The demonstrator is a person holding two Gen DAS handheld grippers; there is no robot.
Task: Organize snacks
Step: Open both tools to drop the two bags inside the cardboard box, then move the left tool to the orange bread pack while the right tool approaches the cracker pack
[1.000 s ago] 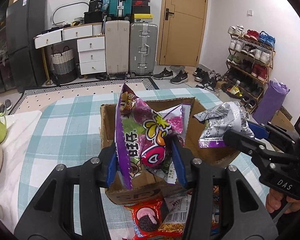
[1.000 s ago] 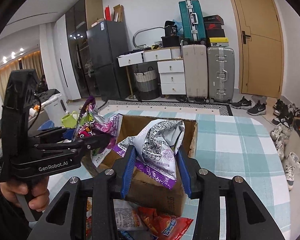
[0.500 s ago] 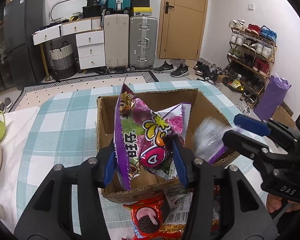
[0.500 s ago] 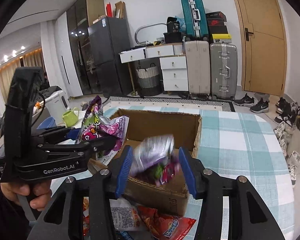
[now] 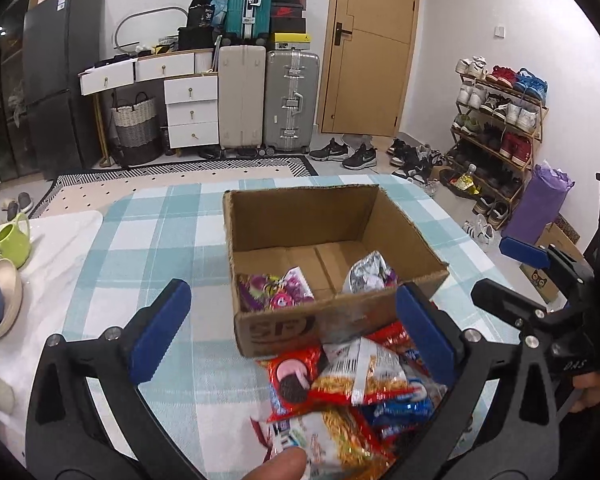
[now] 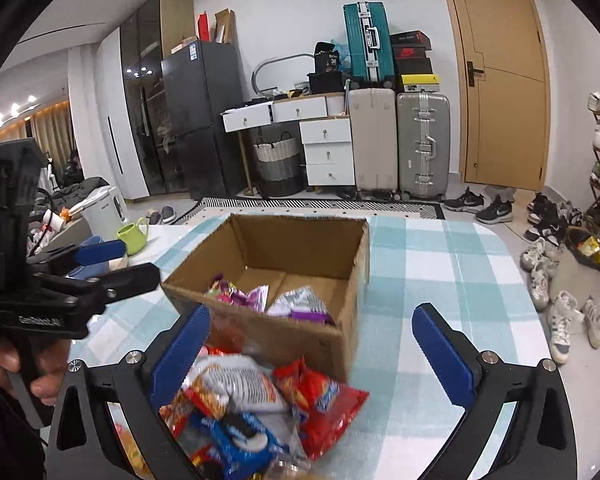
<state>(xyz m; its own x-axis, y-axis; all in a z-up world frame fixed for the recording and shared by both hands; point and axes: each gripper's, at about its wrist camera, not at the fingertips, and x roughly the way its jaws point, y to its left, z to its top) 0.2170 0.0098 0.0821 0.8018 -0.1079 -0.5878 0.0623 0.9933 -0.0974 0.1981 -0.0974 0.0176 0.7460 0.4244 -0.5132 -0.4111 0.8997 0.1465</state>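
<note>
Cardboard box (image 5: 332,248), open-topped, on the surface (image 5: 148,240), which wears a teal-and-white checked cloth. Inside the box, against its near wall: a purple snack bag (image 5: 274,292) to the left and a silver snack bag (image 5: 370,274) to the right, apart from each other. Just before the box, on the cloth, a heap of snack packets (image 5: 352,392) in red, blue and white wrappers. Left tool (image 5: 292,336) and right tool (image 6: 312,354) both stand wide, empty, over the heap. Left of the box: a green mug (image 5: 12,238). Room beyond: patterned rug (image 5: 172,174), white drawer unit (image 5: 190,110), suitcases (image 5: 268,96), wooden door (image 5: 372,48), shoe rack (image 5: 496,128), dark refrigerator (image 5: 60,80).
</note>
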